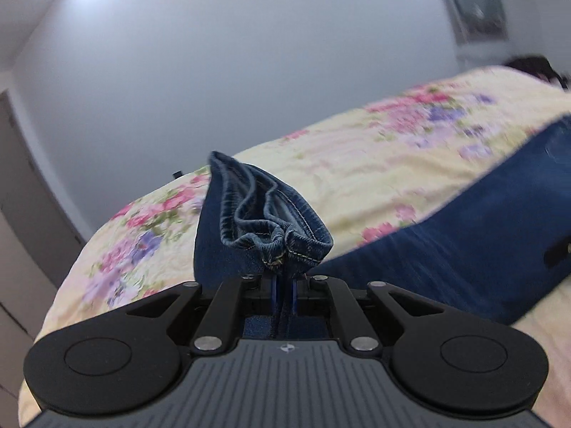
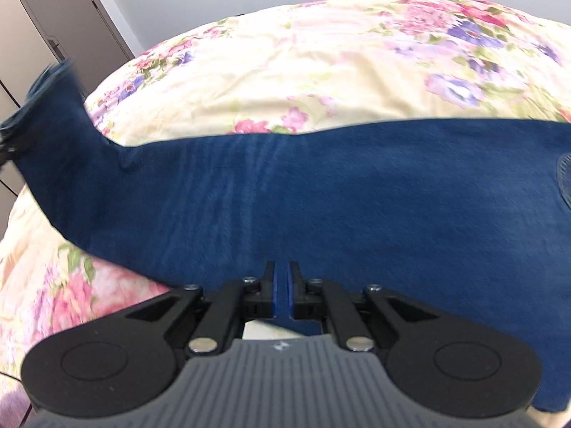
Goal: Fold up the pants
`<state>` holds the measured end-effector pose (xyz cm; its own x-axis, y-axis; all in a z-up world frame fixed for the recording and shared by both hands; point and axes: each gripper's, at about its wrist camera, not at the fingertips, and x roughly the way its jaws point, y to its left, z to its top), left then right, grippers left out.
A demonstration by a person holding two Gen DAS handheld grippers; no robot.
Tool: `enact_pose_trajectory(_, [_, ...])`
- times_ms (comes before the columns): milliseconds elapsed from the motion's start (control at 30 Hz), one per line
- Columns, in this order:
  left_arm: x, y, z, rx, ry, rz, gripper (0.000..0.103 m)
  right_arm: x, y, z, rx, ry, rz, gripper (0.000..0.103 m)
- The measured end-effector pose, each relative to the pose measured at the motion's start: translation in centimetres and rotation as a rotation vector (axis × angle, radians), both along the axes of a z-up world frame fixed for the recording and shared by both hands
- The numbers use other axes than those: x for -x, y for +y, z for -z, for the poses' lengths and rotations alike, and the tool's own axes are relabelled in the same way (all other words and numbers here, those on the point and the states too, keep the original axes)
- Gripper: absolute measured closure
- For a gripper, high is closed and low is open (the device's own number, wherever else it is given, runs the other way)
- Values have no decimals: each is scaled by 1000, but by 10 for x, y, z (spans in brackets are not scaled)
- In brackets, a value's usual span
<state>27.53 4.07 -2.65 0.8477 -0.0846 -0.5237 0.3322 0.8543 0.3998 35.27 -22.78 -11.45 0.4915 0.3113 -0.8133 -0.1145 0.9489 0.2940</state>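
Observation:
Dark blue jeans (image 2: pixel 321 185) lie stretched across a floral bedspread (image 2: pixel 321 64). My left gripper (image 1: pixel 284 280) is shut on the bunched leg hems (image 1: pixel 264 224) and holds them raised off the bed; the rest of the jeans (image 1: pixel 481 242) trail to the right. My right gripper (image 2: pixel 282 278) is shut on the near edge of the jeans, with denim pinched between its blue pads. In the right wrist view the lifted hem end (image 2: pixel 50 107) rises at the far left, blurred.
The bedspread (image 1: pixel 357 164) covers the bed, with a white wall (image 1: pixel 232 71) behind. Grey cabinet doors (image 2: pixel 53 28) stand beyond the bed's left end. A framed picture (image 1: pixel 471 3) hangs at upper right; a dark object (image 1: pixel 531 67) lies at the bed's far end.

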Motion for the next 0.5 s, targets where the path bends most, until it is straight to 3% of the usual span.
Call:
enact_pose_trajectory(167, [23,-59,66,-234,140,158,96,16,-21,5,9,22,-2,103])
enact_pose_trajectory(233, [30,-64,84,-285,198,187,95,22,-26,7,14,34,-9,102])
enact_pose_trajectory(400, [16,-45,85,-184,338,175,93,32,-30,13,1,54,-25,100])
enact_pose_trajectory(500, [1,-27,73,-21,454,171,74,33,-28,16,-13,62,-35,100])
